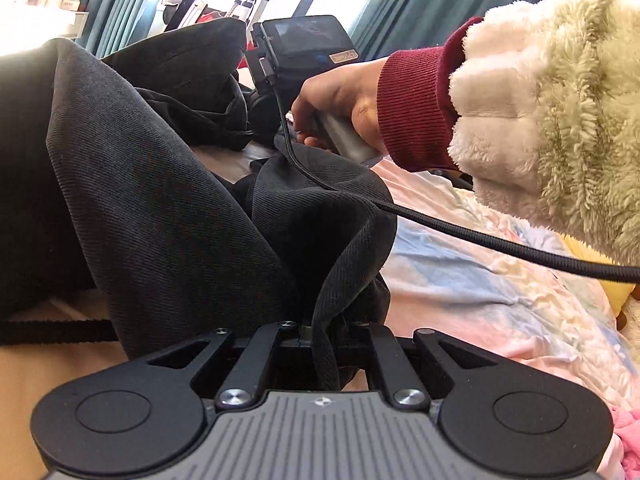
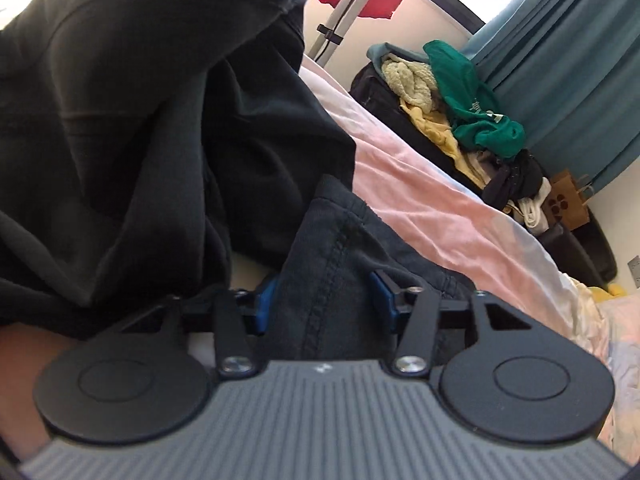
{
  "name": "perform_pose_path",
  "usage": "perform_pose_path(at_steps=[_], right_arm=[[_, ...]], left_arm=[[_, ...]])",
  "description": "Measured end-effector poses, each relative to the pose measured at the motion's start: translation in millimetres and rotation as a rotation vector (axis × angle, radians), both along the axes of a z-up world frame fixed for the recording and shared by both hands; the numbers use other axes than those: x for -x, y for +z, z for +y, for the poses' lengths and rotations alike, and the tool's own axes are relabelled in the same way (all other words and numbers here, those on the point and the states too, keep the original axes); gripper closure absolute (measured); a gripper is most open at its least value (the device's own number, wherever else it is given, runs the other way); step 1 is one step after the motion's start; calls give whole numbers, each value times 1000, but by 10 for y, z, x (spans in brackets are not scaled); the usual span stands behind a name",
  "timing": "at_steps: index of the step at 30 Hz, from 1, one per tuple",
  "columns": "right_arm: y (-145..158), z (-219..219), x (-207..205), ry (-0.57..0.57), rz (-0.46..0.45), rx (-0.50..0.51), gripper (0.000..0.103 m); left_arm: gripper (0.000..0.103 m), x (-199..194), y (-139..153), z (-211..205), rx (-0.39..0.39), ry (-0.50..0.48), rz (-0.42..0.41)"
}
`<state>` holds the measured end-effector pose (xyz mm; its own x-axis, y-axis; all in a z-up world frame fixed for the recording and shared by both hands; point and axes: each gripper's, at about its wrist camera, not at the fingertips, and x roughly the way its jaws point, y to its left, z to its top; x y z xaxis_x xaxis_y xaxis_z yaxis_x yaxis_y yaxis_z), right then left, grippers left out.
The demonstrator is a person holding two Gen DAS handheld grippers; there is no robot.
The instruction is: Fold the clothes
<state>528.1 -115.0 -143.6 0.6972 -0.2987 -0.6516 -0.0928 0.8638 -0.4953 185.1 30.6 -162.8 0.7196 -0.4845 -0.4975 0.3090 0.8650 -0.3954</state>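
A dark grey garment (image 1: pixel 152 184) is bunched on the bed and fills the left of both views (image 2: pixel 140 120). My left gripper (image 1: pixel 324 332) is shut on a folded edge of it, which runs down between the jaws. My right gripper (image 2: pixel 324 300) has its blue pads (image 2: pixel 382 290) apart with a stitched hem of the garment (image 2: pixel 332 264) lying between them; the jaws stand open around the cloth. The right gripper's body and the hand that holds it (image 1: pixel 336 100) show in the left wrist view, above the garment.
The bed has a pink and pastel sheet (image 1: pixel 480 280) (image 2: pixel 420 200). A black cable (image 1: pixel 460 232) crosses over the sheet. A pile of clothes (image 2: pixel 460 112) lies at the far side of the bed. Teal curtains (image 2: pixel 580 60) hang by the window.
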Motion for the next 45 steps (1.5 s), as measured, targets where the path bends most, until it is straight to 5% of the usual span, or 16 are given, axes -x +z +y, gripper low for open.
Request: perform_pose_path(at_steps=[1,10,14,21,26,28,31,37,41,45], right_arm=[[14,-63,12,-31,-9,1,94],[853,-1279,1061,-258,-230,-258,96],[943,-1985,1982,-426,-302,-448,96],[429,-3016,3402,-625,-338,-764,96],[-203,-3620,3930,-811,-301,-1195,95],[-301,-3683,3944,-823,-267,-1234,95],[-364,-3757,3971,-816,-276,-1302,95],[-314,-3861,3977,-762,-291,-1297,95],[-130,-4024,4049,-723,-407,-1222,95],[-181,-4218,4136,-785,-496,-1232,95]], left_arm=[[97,0,7,7,1,-7,-8],[97,131,41,11,42,-119,-105],[96,297,119,-263,-78,-154,-170],[90,493,214,-438,-142,-161,-178],[71,682,260,-515,-247,-170,-215],[48,788,275,-573,-307,-161,-228],[28,964,311,-613,-349,-184,-202],[20,1533,568,-518,-383,-230,-138],[20,1539,712,-186,-392,-10,-24],[20,1306,763,539,-148,265,178]])
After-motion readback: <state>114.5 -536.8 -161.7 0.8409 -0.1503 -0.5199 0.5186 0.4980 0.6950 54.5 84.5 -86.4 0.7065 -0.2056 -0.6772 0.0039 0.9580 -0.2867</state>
